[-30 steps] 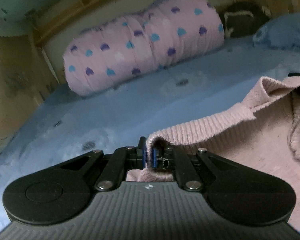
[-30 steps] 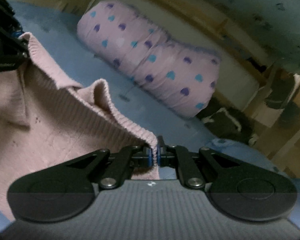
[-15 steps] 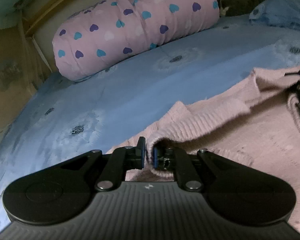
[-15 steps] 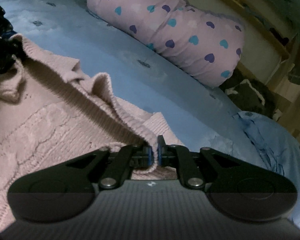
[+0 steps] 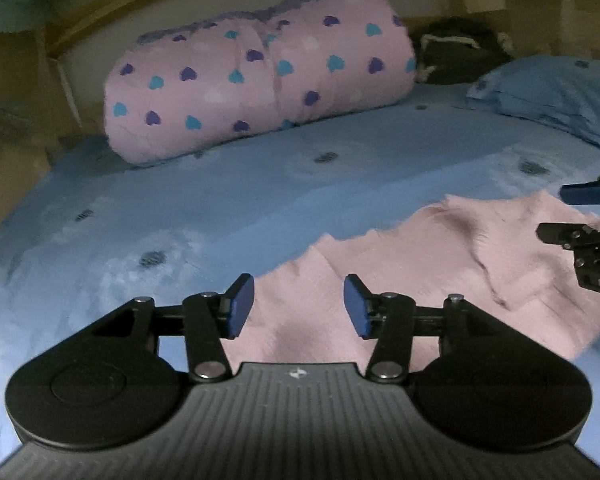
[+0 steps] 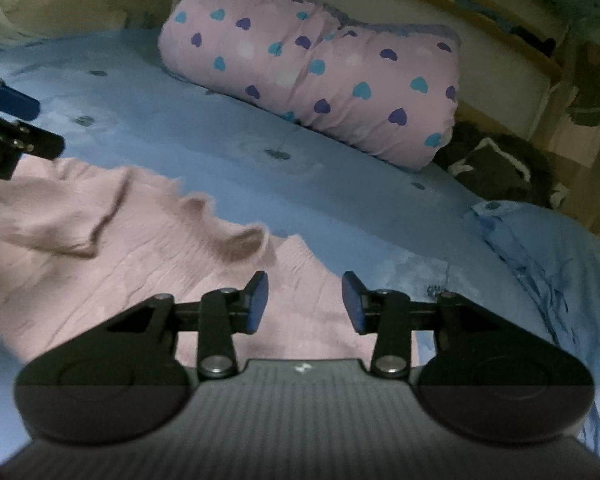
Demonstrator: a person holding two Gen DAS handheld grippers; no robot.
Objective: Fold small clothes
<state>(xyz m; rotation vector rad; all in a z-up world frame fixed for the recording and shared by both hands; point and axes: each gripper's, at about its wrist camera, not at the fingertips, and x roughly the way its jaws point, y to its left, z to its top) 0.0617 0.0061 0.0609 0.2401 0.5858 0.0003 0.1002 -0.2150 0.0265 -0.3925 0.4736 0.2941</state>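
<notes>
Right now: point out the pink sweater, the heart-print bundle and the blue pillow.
pink sweater [image 5: 380,276]: left wrist view, flat knit body.
heart-print bundle [image 5: 260,84]: left wrist view, middle of its front face.
blue pillow [image 6: 548,256]: right wrist view, creased pillowcase top.

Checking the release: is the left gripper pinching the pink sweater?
No, the left gripper is open, its blue pads apart above the pink sweater lying on the bed.

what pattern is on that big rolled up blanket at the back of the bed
Pink blanket with blue, purple and white hearts; clearest in the left wrist view.

Right gripper [image 5: 580,216] is running off the frame edge; pink sweater [image 6: 100,248] is blurring (knit detail unreadable).
</notes>
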